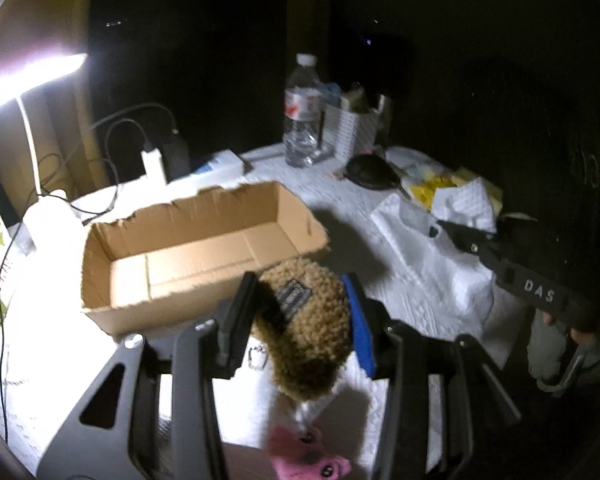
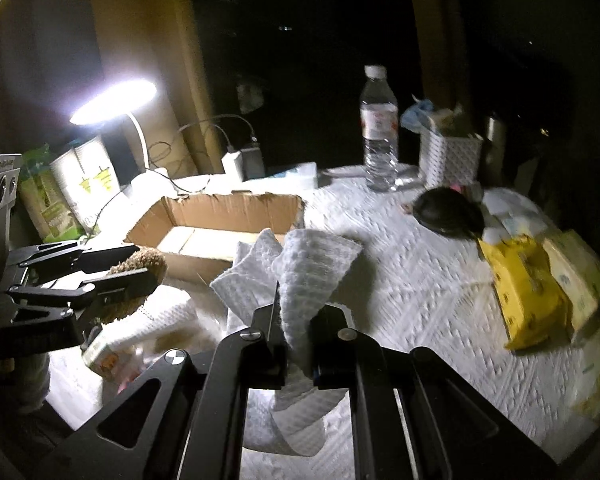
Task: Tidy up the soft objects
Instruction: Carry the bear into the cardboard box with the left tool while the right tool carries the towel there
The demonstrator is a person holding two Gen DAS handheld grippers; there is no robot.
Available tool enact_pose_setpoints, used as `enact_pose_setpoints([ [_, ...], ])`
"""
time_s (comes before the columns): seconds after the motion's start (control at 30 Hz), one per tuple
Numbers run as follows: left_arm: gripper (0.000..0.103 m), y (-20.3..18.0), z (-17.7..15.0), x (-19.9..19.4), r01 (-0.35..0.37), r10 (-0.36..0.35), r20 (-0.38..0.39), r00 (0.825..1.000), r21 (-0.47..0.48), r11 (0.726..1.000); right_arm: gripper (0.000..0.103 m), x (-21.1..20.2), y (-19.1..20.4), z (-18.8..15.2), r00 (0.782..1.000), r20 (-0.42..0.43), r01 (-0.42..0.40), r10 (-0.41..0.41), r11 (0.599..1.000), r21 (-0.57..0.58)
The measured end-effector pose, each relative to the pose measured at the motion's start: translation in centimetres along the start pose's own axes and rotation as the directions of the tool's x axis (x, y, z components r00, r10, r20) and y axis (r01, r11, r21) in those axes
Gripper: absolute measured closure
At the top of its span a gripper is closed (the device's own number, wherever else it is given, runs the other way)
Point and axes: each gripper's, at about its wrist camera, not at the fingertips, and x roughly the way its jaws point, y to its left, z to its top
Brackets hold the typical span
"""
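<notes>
Left wrist view shows the left gripper pinching a curly tan plush pouch between its black and blue pads, held up just in front of the near wall of the cardboard box. The box is open-topped and, as far as I can see inside it, holds nothing yet. A pink plush toy lies on the white quilted cloth below the gripper, not picked up.

From the other side, the right gripper has its fingers pressed tight on a white waffle-weave cloth, which hangs bunched and twisted above the table, near the box's right corner.

So both hands carry a soft thing, but neither is in the box. I judge the sorting barely begun: two drops are due, then the pink toy; the picture is smeared, so there may be other soft pieces I cannot make out. A water bottle stands well behind.
</notes>
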Motion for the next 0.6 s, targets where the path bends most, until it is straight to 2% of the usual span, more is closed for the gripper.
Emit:
enact_pose_setpoints([
  [0.27, 0.059, 2.6, 1.6, 0.1, -0.011, 0.013, 0.040, 0.999, -0.040, 0.999, 0.094, 1.9, 1.5, 2.5, 0.999, 0.013, -0.031, 0.031, 0.999, -0.034],
  [0.6, 0.059, 5.3, 3.5, 2.8, -0.035, 0.043, 0.068, 0.997, -0.112, 0.993, 0.094, 5.2, 2.1, 5.6, 0.997, 0.034, -0.074, 0.076, 0.995, -0.066],
])
